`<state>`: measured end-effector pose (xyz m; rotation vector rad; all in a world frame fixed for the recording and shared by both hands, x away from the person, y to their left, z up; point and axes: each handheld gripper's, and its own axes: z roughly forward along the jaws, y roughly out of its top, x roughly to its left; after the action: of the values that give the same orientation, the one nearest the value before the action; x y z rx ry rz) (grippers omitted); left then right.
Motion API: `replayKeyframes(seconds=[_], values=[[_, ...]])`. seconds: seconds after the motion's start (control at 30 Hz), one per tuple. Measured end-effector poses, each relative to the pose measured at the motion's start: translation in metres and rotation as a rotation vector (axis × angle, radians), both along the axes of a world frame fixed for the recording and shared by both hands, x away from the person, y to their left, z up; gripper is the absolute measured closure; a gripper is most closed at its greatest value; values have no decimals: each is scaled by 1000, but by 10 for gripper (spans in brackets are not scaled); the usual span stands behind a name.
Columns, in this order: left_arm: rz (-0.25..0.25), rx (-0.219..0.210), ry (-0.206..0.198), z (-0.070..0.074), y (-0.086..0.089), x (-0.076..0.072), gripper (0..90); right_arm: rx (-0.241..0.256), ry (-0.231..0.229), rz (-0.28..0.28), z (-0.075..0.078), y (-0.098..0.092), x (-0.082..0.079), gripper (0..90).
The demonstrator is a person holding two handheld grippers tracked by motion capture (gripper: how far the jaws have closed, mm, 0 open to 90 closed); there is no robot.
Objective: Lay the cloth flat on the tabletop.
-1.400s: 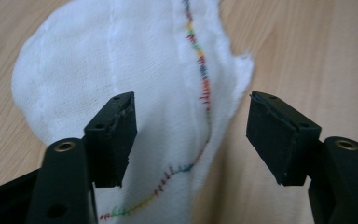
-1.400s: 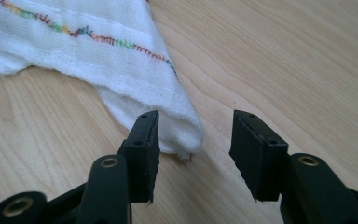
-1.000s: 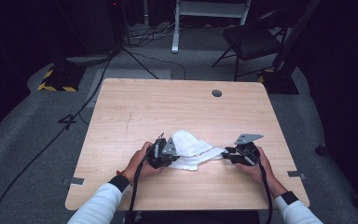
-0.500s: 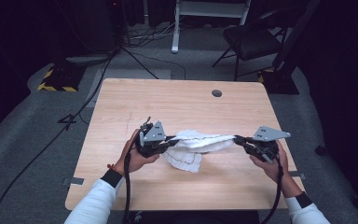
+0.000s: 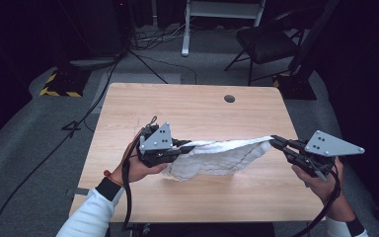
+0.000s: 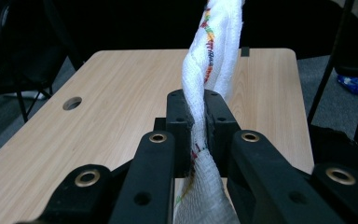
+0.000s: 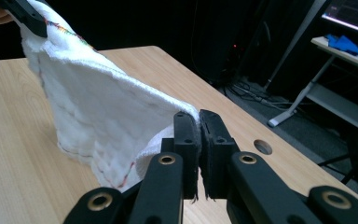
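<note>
Towel [image 5: 217, 157] stretched between both grippers

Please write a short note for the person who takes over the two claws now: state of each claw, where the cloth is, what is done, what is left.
Left claw: shut on one end of the white cloth.
Right claw: shut on the opposite end.
Cloth: lifted and stretched between both claws above the wooden table; its lower edge hangs down toward the tabletop, and I cannot tell if it touches.
Done: cloth picked up and spread by its top edge.
Left: probably lay it flat or fold it; keep both grips closed until it rests on the table.
</note>
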<state>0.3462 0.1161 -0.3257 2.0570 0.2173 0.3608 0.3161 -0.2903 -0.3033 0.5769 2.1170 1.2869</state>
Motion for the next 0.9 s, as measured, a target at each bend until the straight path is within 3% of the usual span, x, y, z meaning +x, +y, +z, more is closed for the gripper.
replayKeyframes(seconds=[0.03, 0.13, 0.2, 0.37, 0.5, 0.53, 0.57, 0.6, 0.63, 0.67, 0.73, 0.8, 0.87, 0.9], values=[[0, 0, 0, 0, 0, 0, 831, 0, 0, 0, 0, 0, 0, 863], [33, -17, 68, -14, 1, 23, 830, -26, 21, -35, -4, 6, 9, 863], [67, -18, 102, -23, 2, 41, 830, -39, 41, -49, -9, 11, 23, 863], [174, -11, 181, -45, 5, 94, 815, -82, 98, -96, -21, 27, 74, 863], [279, 9, 210, -61, 8, 133, 804, -122, 121, -137, -33, 47, 122, 862], [316, 11, 216, -66, 9, 141, 780, -136, 120, -147, -38, 52, 134, 856], [316, 11, 216, -66, 9, 141, 726, -135, 130, -154, -43, 57, 148, 824], [432, 9, 240, -76, 12, 156, 677, -139, 133, -171, -49, 62, 160, 785], [476, 5, 257, -81, 14, 162, 612, -168, 126, -211, -55, 66, 172, 739], [508, -4, 276, -85, 17, 166, 528, -187, 128, -253, -62, 70, 183, 682], [521, -3, 301, -93, 20, 168, 413, -169, 178, -270, -74, 71, 198, 629], [504, 46, 294, -102, 20, 165, 329, -186, 186, -272, -83, 74, 200, 578], [490, 135, 276, -111, 18, 157, 288, -177, 205, -228, -91, 73, 195, 547], [480, 157, 272, -116, 17, 152, 279, -177, 215, -218, -95, 73, 191, 528]])
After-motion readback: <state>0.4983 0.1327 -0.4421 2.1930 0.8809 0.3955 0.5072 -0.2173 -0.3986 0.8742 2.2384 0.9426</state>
